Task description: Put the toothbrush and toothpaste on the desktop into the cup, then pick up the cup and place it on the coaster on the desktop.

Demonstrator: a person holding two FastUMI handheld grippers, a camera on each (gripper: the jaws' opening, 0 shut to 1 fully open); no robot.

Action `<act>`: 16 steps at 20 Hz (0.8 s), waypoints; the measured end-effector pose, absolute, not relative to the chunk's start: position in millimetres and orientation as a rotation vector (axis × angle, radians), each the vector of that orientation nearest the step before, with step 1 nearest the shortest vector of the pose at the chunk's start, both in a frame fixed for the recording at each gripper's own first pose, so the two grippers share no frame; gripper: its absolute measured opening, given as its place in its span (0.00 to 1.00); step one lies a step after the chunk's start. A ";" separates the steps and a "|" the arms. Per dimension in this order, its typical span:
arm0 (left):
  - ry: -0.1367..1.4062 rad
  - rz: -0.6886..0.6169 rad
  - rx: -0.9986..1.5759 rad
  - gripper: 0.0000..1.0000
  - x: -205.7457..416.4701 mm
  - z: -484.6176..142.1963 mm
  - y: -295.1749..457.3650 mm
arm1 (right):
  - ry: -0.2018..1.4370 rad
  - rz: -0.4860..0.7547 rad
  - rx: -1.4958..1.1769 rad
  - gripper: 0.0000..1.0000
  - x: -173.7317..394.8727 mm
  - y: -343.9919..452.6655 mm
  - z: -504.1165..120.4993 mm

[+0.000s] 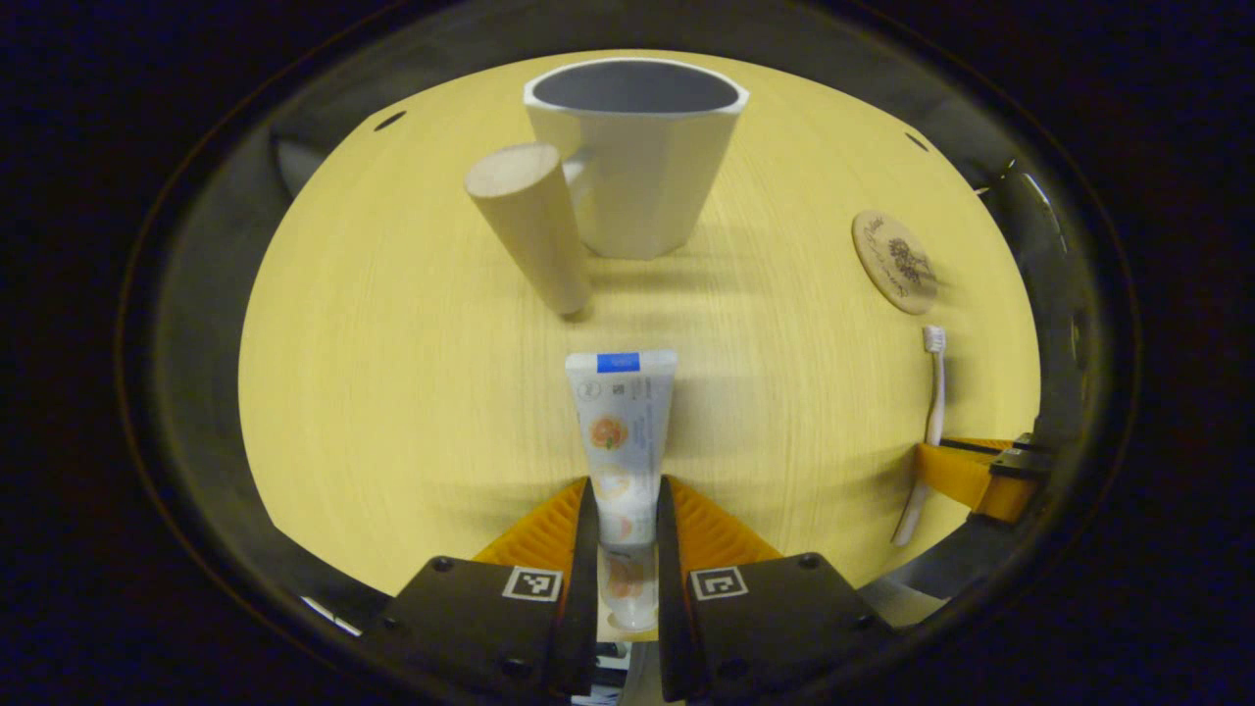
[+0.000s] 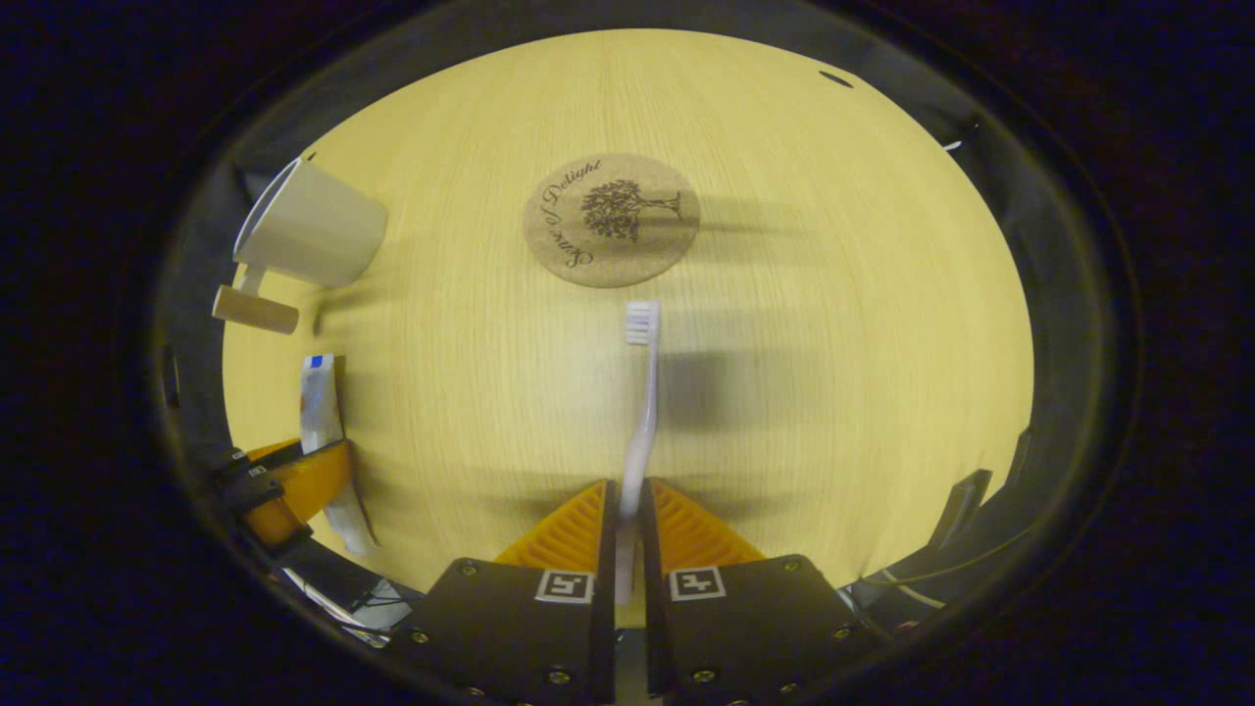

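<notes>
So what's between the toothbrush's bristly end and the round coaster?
Nothing. In the right gripper view, only bare desktop separates the toothbrush bristles from the coaster.

white cup point(image 1: 637, 167) – pale wood-grain desktop point(image 1: 392, 392) – tree-printed cork coaster point(image 2: 611, 219)
</notes>
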State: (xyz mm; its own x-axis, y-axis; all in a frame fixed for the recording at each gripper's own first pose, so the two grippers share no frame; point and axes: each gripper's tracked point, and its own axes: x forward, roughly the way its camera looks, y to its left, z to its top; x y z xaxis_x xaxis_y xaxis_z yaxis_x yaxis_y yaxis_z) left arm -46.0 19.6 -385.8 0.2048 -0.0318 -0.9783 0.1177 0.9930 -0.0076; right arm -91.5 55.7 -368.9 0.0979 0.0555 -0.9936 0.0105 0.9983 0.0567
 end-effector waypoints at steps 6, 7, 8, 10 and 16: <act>1.361 -0.129 0.098 0.24 -48.2 -382.8 23.3 | 1.505 0.040 0.200 0.02 -93.0 53.4 -364.7; 1.361 -0.130 0.103 0.24 -47.6 -382.3 22.9 | 1.504 0.043 0.210 0.02 -93.0 53.2 -364.4; 1.371 -0.132 0.106 0.23 -49.6 -383.2 22.6 | 1.505 0.040 0.207 0.02 -94.2 51.7 -365.2; 1.379 -0.130 0.084 0.24 -55.2 -380.5 20.6 | 1.500 0.048 0.194 0.02 -96.2 49.6 -364.3; 1.315 -0.127 0.002 0.24 -70.6 -340.1 16.9 | 1.459 0.092 0.213 0.02 -98.3 48.2 -344.9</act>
State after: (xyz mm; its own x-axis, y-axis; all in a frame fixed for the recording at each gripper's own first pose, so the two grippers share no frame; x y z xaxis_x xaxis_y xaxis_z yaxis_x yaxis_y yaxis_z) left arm -70.6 16.9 -340.1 0.2473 -0.0919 -0.9646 0.0943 0.9930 -0.0705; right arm -98.3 48.2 -344.9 0.1126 0.1908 -0.9751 0.0669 0.9777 0.1990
